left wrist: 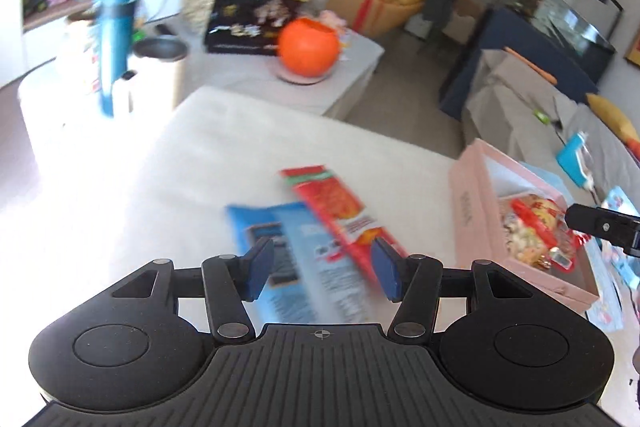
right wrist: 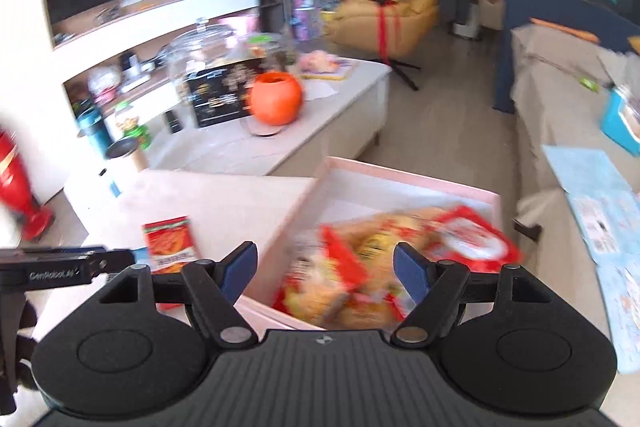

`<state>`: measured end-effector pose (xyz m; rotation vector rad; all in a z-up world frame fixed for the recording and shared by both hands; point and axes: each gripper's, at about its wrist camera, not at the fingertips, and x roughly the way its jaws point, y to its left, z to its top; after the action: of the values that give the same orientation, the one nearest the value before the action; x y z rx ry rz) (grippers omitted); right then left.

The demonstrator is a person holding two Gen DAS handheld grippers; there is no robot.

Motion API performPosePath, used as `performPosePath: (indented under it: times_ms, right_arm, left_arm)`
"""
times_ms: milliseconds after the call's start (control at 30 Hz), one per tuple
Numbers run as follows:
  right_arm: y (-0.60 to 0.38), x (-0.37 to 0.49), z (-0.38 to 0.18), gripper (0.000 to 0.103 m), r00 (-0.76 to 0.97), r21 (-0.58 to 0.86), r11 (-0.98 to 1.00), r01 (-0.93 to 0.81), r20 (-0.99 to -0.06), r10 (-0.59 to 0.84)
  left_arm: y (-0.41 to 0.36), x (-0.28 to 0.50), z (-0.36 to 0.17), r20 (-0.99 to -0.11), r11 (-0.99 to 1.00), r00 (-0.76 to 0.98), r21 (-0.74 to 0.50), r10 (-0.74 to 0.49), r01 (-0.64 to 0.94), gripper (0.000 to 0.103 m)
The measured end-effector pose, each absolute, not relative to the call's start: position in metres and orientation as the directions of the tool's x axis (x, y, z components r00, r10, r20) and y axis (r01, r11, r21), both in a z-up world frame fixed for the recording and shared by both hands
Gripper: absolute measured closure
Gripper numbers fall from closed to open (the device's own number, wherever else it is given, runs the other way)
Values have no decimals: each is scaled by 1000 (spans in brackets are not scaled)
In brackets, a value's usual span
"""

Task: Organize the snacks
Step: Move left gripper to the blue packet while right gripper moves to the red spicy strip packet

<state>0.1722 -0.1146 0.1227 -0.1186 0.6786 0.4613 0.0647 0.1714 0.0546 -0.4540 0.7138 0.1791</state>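
A blue snack packet (left wrist: 304, 239) and a red snack packet (left wrist: 336, 203) lie overlapping on the white table (left wrist: 224, 155). My left gripper (left wrist: 322, 259) hovers just over them, open, its blue pads apart on either side of the blue packet. To the right stands an open pink box (left wrist: 472, 219) holding red and yellow snack bags (left wrist: 532, 227). My right gripper (right wrist: 325, 263) is open above that pink box (right wrist: 400, 173). The snack bags (right wrist: 460, 239) lie loose beneath it. The red packet (right wrist: 170, 243) shows left of the box. Both views are motion-blurred.
Beyond the table, a low cabinet carries an orange pumpkin-shaped pot (left wrist: 308, 47), a black printed box (left wrist: 248, 19) and a blue bottle (left wrist: 114, 39). A grey-covered sofa (right wrist: 560, 99) with light-blue sheets (right wrist: 600, 211) is at the right. A red object (right wrist: 16, 179) stands far left.
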Motion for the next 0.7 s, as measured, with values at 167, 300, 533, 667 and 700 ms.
performPosePath:
  times_ms: [167,300,533,667,700]
  right_arm:
    - [-28,180,100,27,556,114,806,-581,-668,495]
    - [33,197,62,27,496,133,807,-575,-728,473]
    - [59,218,20,29,430,169,831,-529,-791,435]
    - [55,195,25,45,386,169,783,-599,-795,467]
    - [52,188,26,45,360,191,770,-608,-798,482]
  left_arm:
    - [198,26,39,-716,870,698,-341,4,-355,44]
    - [205,3,41,-705,868,709,-353,-2,-349,44]
    - [221,-14,31,-699,832,715,-391,11,-395,45]
    - [224,-11,27,-696,821,718,-403,13,-405,45]
    - [223,-9,26,-696,822,718,-398,19,-407,45]
